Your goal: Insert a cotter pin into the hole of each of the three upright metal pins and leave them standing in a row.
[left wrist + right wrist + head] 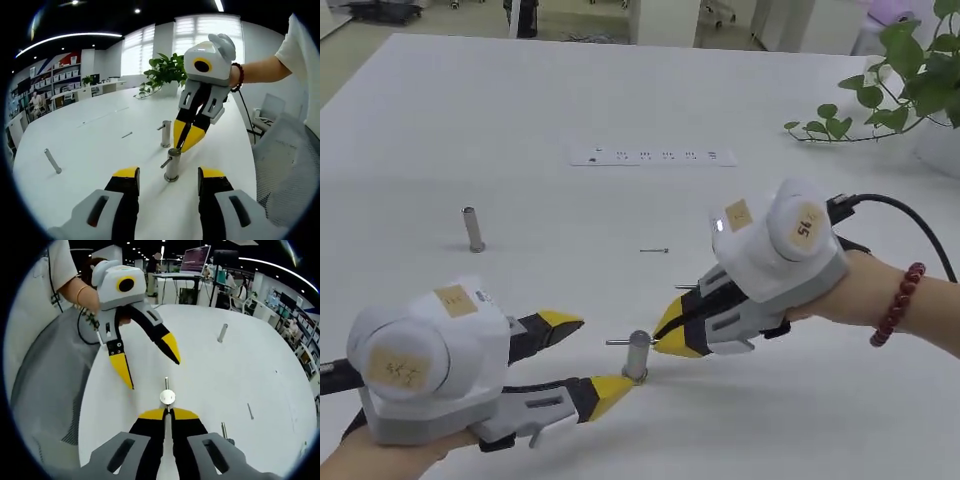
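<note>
A short upright metal pin stands on the white table, with a thin cotter pin poking out of its left side. My right gripper is shut at the pin's right side, on the cotter pin's end as far as I can tell. In the right gripper view the shut jaws meet just below the pin's top. My left gripper is open, its yellow tips flanking the pin without touching it. A second pin carries a cotter pin. A third, bare pin stands far left.
A loose cotter pin lies mid-table. A white power strip sits farther back, and a potted plant spreads at the back right. The right gripper's black cable trails off to the right.
</note>
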